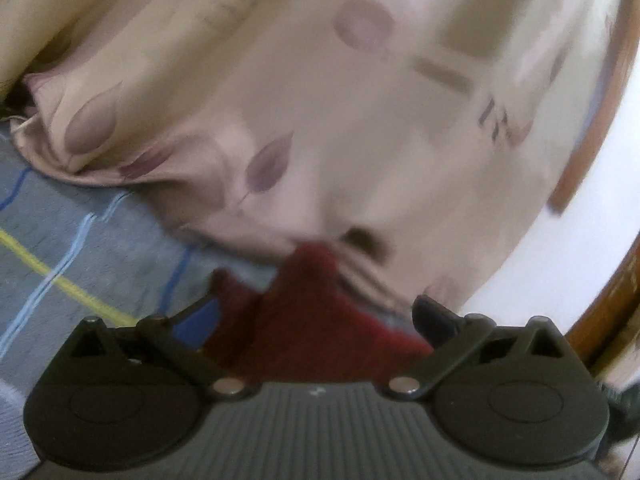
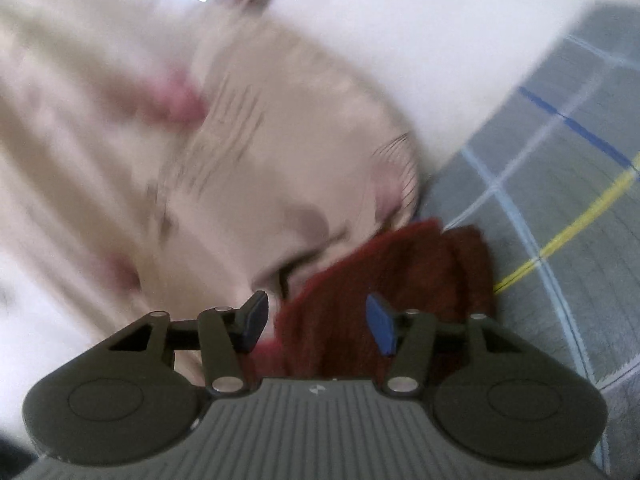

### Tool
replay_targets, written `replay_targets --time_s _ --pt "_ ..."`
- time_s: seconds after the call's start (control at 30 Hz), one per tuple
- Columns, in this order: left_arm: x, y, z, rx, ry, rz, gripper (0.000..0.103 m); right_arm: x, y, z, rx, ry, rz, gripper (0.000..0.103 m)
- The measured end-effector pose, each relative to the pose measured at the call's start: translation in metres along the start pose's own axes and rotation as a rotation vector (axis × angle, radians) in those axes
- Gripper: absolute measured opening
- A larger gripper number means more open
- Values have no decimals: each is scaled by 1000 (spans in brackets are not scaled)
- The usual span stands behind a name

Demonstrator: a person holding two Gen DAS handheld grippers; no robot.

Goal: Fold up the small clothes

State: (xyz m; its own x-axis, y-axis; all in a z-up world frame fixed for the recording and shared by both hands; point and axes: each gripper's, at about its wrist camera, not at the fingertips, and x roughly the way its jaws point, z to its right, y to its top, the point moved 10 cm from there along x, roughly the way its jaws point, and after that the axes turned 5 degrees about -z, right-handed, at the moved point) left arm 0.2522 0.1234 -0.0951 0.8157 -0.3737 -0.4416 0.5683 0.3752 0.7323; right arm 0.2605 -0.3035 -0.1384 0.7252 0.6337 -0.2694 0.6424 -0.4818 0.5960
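A small dark red cloth [image 1: 304, 320] lies on the grey checked bed cover [image 1: 80, 248], bunched between the fingers of my left gripper [image 1: 316, 316]. That gripper's jaws stand wide apart around the cloth, not closed on it. In the right wrist view the same red cloth [image 2: 400, 280] lies between and beyond the blue-padded fingers of my right gripper [image 2: 320, 324], which is open too. Both views are blurred by motion.
A beige sheet with purple leaf prints [image 1: 280, 100] is heaped just behind the red cloth and fills most of both views [image 2: 200, 140]. The grey cover with blue, white and yellow lines [image 2: 560, 220] lies to the right. A wooden frame edge [image 1: 592, 128] and white wall are at the right.
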Motion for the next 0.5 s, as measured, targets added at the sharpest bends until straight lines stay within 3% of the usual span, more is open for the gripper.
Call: replay_targets --time_s 0.1,0.17,0.27,0.33,0.4,0.5 --pt "-7 -15 -5 37 -14 -34 103 16 -5 -16 -158 -76 -53 57" --pt "-5 -19 0 74 -33 -56 103 28 -5 -17 -190 -100 -77 57" --pt "7 -22 -2 151 47 -111 103 48 0 -14 -234 -150 -94 58" --pt "19 -33 -11 100 62 -202 100 61 2 -6 -253 -202 -106 61" --pt "15 -46 -11 52 -7 -234 80 72 4 10 -261 -291 -119 63" --pt "1 -65 -5 127 -3 -248 67 83 -2 35 -240 -363 -182 63"
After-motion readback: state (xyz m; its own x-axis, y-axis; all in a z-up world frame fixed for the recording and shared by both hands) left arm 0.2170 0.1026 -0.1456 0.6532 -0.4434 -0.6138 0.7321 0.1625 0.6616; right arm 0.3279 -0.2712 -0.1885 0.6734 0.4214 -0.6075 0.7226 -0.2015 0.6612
